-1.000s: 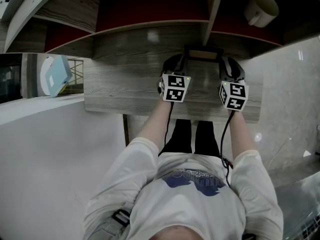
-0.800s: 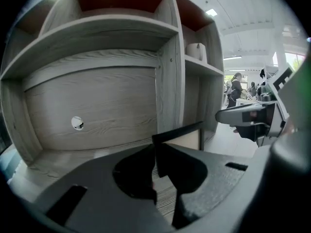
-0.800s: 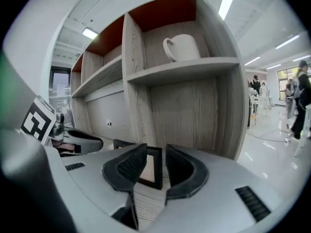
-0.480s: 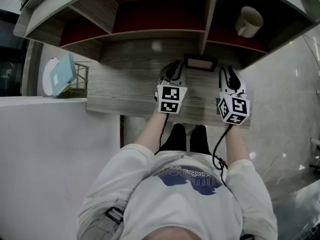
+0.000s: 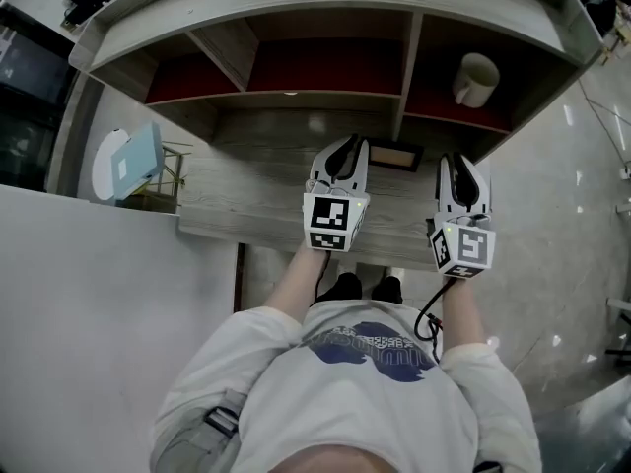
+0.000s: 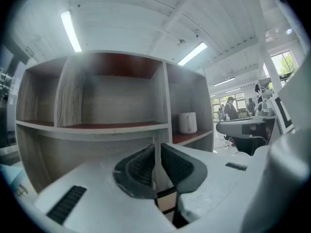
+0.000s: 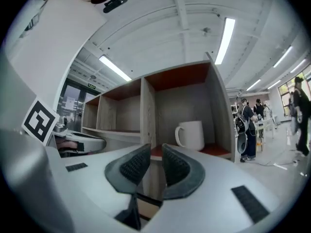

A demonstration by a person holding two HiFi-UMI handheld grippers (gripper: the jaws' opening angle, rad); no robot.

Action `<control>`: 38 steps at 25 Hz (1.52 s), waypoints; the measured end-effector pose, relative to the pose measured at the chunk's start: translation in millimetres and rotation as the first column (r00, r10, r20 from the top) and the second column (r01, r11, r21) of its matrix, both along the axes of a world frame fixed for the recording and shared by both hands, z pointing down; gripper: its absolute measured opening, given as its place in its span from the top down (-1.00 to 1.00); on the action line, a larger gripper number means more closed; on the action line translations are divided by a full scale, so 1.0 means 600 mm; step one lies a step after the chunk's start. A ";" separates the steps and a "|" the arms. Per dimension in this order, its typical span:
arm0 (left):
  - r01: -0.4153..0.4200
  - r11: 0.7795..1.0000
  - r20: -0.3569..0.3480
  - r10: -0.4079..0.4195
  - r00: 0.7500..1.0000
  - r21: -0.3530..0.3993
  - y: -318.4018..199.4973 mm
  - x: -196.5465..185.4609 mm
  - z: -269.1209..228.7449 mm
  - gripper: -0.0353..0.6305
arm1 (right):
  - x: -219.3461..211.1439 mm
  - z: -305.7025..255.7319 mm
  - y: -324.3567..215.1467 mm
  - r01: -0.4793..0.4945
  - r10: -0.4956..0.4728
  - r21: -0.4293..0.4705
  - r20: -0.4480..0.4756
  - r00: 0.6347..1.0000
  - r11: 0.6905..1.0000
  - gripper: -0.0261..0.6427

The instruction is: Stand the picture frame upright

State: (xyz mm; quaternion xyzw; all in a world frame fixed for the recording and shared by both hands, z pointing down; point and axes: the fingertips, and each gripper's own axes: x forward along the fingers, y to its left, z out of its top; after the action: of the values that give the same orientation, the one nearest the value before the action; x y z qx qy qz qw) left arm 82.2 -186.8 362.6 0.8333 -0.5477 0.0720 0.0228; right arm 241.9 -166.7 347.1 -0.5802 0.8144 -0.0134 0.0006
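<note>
The picture frame (image 5: 395, 155) has a dark border and a tan picture. It stands on the wooden desk (image 5: 246, 200) under the shelf, between my two grippers. The left gripper (image 5: 346, 148) is just left of it, jaws nearly together with only a thin slit and nothing in them. The right gripper (image 5: 461, 168) is a little to the frame's right. Its jaws are closing with a clear gap and nothing between the pads. In the left gripper view a corner of the frame (image 6: 167, 201) shows low through the jaws. The frame (image 7: 146, 207) also shows low in the right gripper view.
A white mug (image 5: 476, 79) stands in the right shelf compartment, behind the upright divider (image 5: 406, 77). The shelf has red-backed compartments above the desk. A pale blue and white object (image 5: 128, 156) sits off the desk's left end. People stand far off to the right.
The head view has pulled back and shows more of the shelf. Both grippers have come toward the desk's front edge, and the frame now stands apart between them.
</note>
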 end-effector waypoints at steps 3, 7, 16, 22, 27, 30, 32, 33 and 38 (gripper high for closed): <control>0.000 0.999 -0.018 0.001 1.000 0.042 0.005 -0.002 -0.042 0.76 | -0.011 -0.056 0.005 0.011 -0.009 0.073 -0.025 1.000 0.997 0.72; 0.016 0.994 -0.038 -0.012 0.999 0.107 0.015 -0.012 -0.094 0.76 | -0.021 -0.116 0.014 0.020 -0.008 0.162 -0.074 0.997 0.987 0.78; 0.038 0.966 -0.044 -0.028 0.999 0.255 0.058 -0.061 -0.175 0.88 | -0.009 -0.208 0.059 0.002 0.023 0.312 -0.079 0.997 0.950 0.92; 0.036 0.959 -0.013 -0.034 0.999 0.280 0.063 -0.091 -0.188 0.88 | 0.006 -0.225 0.078 -0.036 0.063 0.349 -0.067 0.996 0.936 0.92; 0.033 0.960 -0.002 -0.034 0.999 0.279 0.058 -0.106 -0.192 0.88 | 0.008 -0.231 0.078 -0.048 0.076 0.356 -0.065 0.995 0.933 0.92; 0.046 0.959 -0.010 -0.045 0.999 0.281 0.052 -0.113 -0.197 0.88 | 0.009 -0.233 0.075 -0.050 0.077 0.359 -0.062 0.995 0.932 0.92; 0.040 0.959 -0.002 -0.041 0.999 0.279 0.051 -0.113 -0.195 0.88 | 0.008 -0.231 0.072 -0.054 0.084 0.355 -0.069 0.994 0.933 0.93; 0.034 0.960 0.004 -0.037 0.999 0.278 0.050 -0.113 -0.194 0.88 | 0.008 -0.230 0.070 -0.058 0.089 0.351 -0.072 0.993 0.935 0.93; 0.027 0.962 0.027 -0.035 0.999 0.271 0.049 -0.115 -0.195 0.88 | 0.009 -0.224 0.063 -0.070 0.097 0.341 -0.063 0.993 0.938 0.93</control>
State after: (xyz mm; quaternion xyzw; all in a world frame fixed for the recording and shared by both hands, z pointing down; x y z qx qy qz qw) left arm 13.3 -157.4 245.8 0.8186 -0.5657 0.0093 -0.0989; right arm 247.0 -128.8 212.5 -0.6057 0.7785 0.1495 0.0685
